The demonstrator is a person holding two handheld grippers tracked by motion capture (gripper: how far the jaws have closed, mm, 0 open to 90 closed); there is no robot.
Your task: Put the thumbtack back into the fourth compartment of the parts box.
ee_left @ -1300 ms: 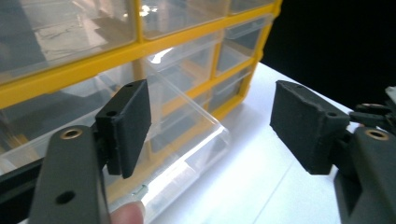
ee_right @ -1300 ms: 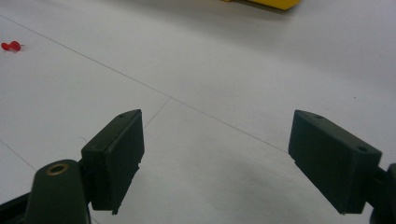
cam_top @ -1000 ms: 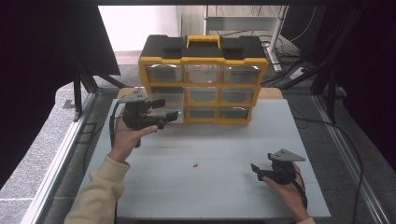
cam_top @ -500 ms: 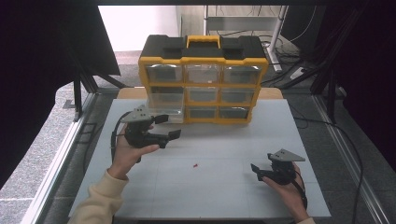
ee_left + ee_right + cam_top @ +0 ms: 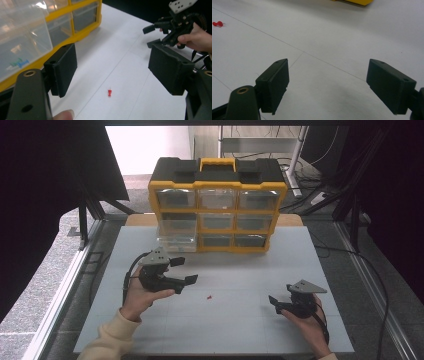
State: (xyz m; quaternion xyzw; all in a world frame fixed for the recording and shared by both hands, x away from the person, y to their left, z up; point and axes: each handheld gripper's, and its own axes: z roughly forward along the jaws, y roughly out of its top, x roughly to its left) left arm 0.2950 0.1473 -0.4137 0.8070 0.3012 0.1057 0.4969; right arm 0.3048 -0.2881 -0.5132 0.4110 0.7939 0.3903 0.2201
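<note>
Two wide-spread, empty jaws mark the left gripper (image 5: 182, 270), which has come down and away from the yellow organizer (image 5: 218, 205) since a second ago. Just ahead of it, below its jaws, a small red pushpin (image 5: 109, 92), probably plastic, lies on the smooth white table (image 5: 250, 270). Beyond, the right gripper (image 5: 278, 302) rests unmoved, released too.
</note>
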